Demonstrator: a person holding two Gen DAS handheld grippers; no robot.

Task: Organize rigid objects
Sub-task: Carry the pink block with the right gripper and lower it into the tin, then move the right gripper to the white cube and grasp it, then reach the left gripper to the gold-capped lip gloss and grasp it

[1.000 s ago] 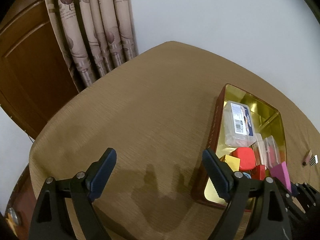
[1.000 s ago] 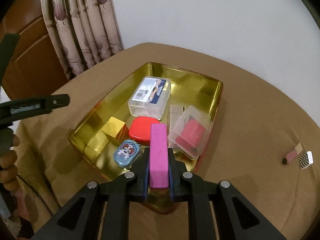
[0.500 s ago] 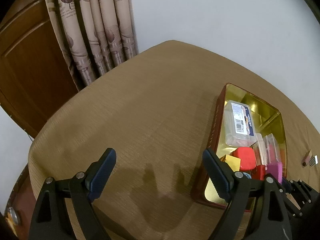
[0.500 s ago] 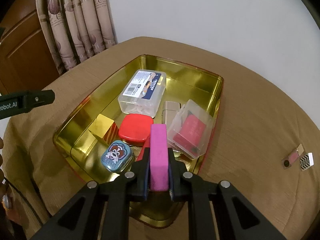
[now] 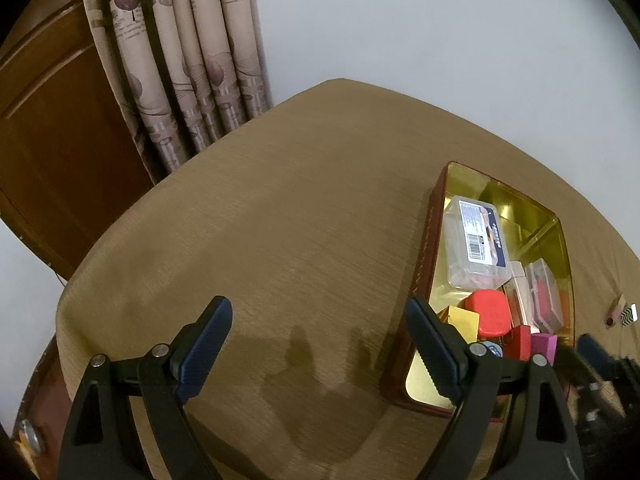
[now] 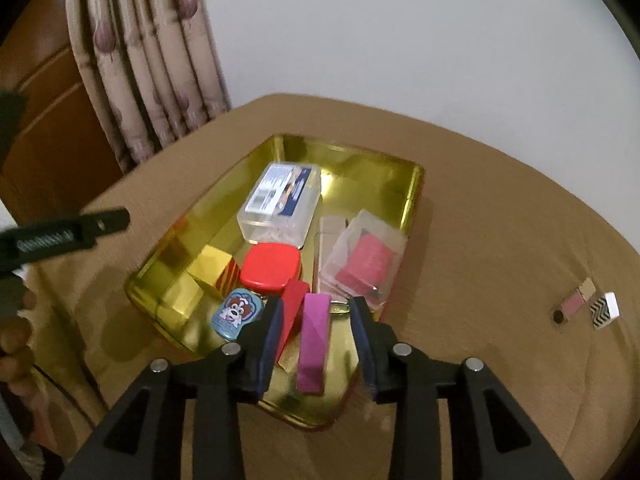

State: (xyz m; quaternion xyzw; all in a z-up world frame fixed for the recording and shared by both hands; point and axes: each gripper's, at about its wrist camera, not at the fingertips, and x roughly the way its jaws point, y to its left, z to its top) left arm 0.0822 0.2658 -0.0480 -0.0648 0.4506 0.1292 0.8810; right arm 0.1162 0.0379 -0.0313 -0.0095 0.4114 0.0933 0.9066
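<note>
Now your right gripper fingers are opening, clear of the magenta block lying lengthwise between them in the gold tin, while your left gripper gapes empty over the worktop.

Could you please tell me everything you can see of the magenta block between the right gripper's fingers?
The magenta block is a long rectangular bar, plain and matte, possibly painted wood or foam. It lies lengthwise inside the gold tin at its near end, beside a red wedge. The right gripper straddles it with jaws opening; a gap shows on both sides, so neither pad presses it. In the left wrist view only its end shows.
</note>
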